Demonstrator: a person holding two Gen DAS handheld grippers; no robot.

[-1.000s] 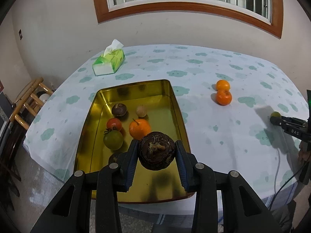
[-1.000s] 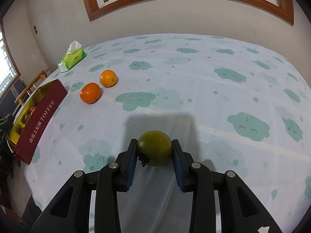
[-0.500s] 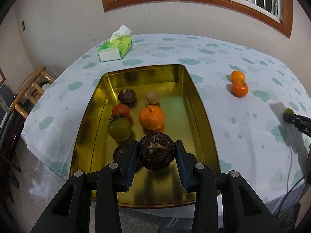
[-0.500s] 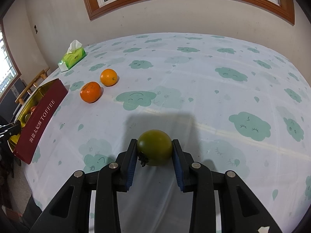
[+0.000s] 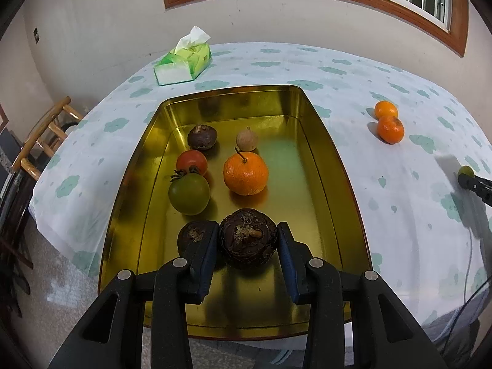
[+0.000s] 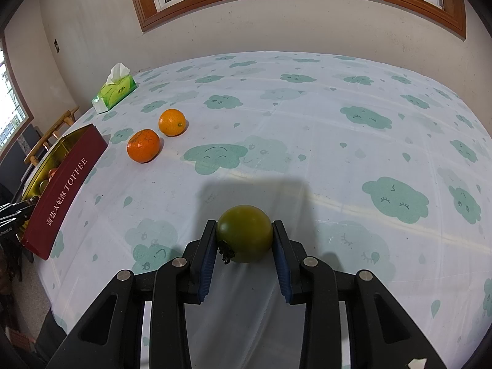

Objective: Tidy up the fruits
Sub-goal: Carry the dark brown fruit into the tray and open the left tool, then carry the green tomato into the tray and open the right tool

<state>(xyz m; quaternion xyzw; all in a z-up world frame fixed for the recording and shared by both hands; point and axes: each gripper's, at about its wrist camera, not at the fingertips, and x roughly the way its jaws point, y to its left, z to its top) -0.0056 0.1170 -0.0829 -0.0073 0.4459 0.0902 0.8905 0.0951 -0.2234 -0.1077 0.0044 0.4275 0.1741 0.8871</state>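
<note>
— Lower now, isn't it? Since the earlier frame the left gripper (image 5: 248,241) has sunk toward the gold tin (image 5: 319,141), and the fruit inside looks bigger and closer.

— Yes. Its jaws are clamped on a dark brown round fruit (image 5: 247,238), one blue pad pressing each side, just above the tin's floor at the near end.

— What lies around it?

— A second dark fruit (image 5: 193,236) sits right against the outside of its left finger. Just ahead and to the left is a green tomato (image 5: 189,193), with a red tomato (image 5: 192,161) touching it beyond. Straight ahead is a stemmed orange (image 5: 245,173); farther on are another dark fruit (image 5: 202,136) and a small tan one (image 5: 246,139).

— And the right gripper (image 6: 244,236)?

— Unmoved. It is closed on a green tomato (image 6: 244,233) over the cloud-print tablecloth (image 6: 338,141). Two oranges (image 6: 143,145) (image 6: 172,122) lie well ahead to its left, side by side, and the tin's red wall (image 6: 66,186) is far left.
</note>
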